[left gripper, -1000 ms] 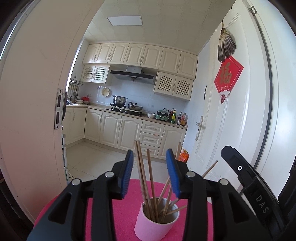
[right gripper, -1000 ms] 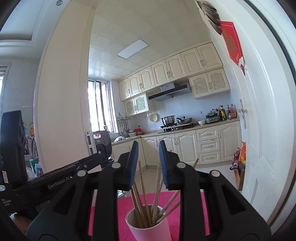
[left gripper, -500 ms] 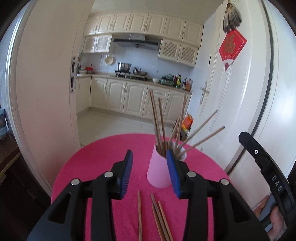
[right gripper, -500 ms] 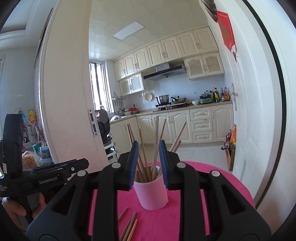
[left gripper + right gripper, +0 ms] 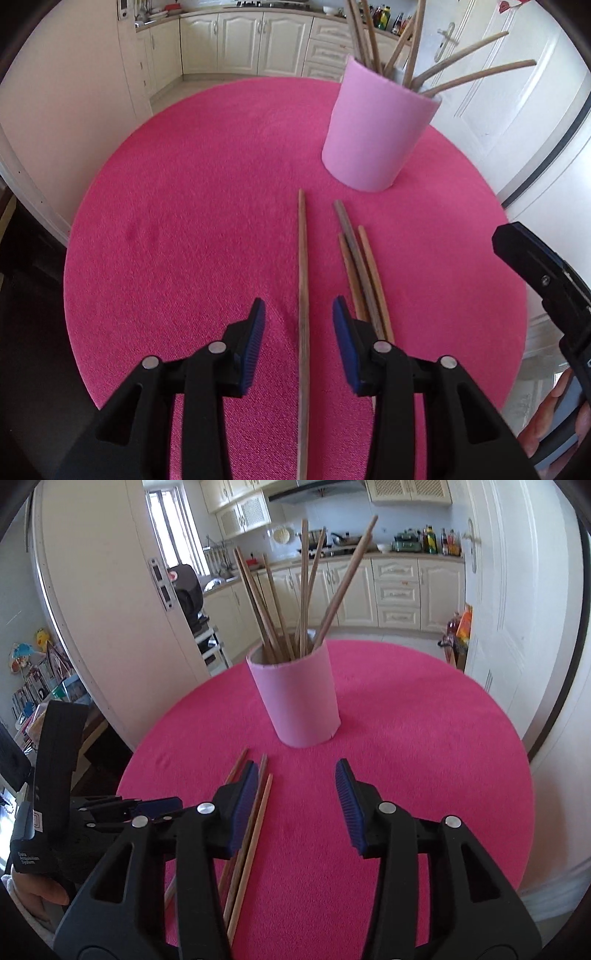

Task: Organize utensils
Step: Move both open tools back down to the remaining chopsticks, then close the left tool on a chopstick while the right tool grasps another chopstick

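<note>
My left gripper (image 5: 298, 314) hangs with its ribbed blue pads spread, one long wooden chopstick (image 5: 303, 295) lying on the cloth between them, untouched. Just to its right lie three more thin chopsticks (image 5: 360, 269), side by side. My right gripper (image 5: 295, 779) has just been opening; nothing sits between its jaws, only fuzzy pink tablecloth (image 5: 406, 720) on a round table. Beyond stands a smooth pale-pink cylindrical cup (image 5: 295, 698), bristling with upright chopsticks (image 5: 304, 590).
</note>
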### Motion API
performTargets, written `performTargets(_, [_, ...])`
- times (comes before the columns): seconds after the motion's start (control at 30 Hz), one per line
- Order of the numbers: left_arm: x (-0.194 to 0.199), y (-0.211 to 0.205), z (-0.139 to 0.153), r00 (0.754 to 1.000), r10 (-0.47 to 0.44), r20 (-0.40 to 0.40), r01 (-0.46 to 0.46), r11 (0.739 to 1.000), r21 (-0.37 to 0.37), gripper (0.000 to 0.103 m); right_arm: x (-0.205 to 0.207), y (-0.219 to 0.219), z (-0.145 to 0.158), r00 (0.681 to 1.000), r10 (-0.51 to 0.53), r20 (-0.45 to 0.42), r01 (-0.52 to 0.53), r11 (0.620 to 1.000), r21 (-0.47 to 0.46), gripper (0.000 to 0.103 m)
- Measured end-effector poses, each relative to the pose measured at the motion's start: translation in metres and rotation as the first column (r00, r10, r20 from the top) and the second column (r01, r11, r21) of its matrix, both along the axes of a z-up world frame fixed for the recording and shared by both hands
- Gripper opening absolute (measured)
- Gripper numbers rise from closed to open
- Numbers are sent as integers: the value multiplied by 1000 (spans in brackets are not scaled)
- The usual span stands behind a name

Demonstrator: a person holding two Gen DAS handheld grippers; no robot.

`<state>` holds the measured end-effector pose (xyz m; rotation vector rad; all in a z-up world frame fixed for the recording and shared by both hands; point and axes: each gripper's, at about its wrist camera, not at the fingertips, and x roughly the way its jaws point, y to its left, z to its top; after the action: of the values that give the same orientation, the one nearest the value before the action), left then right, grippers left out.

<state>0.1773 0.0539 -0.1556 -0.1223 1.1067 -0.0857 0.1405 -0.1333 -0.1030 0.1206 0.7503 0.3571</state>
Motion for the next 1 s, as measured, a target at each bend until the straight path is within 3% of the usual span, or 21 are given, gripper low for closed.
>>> performTargets(0.17, [2,-1,-13,999,-3,-38,4,1000,18,36,7,5,-16,996,19,-91,-22,999,-27,43])
performTargets(0.33, [4,-2,-16,999,1,-47,1,999,43,20,12,12,-23,986,50,-157,-58,997,-49,35])
performTargets(0.53, [13,-4,-13,999,2,-45,1,998,67,9,19,32,-33,961,115,-253,-139,987,-77,31])
performTargets(0.7, [8,2,-9,999,14,-41,-12,999,36,6,21,45,-43,942,141,-305,-177,980,-94,28])
performTargets(1.0, [-4,10,0,1000,15,-15,-14,1000,12,6,20,62,-47,938,137,-318,-192,970,-149,25])
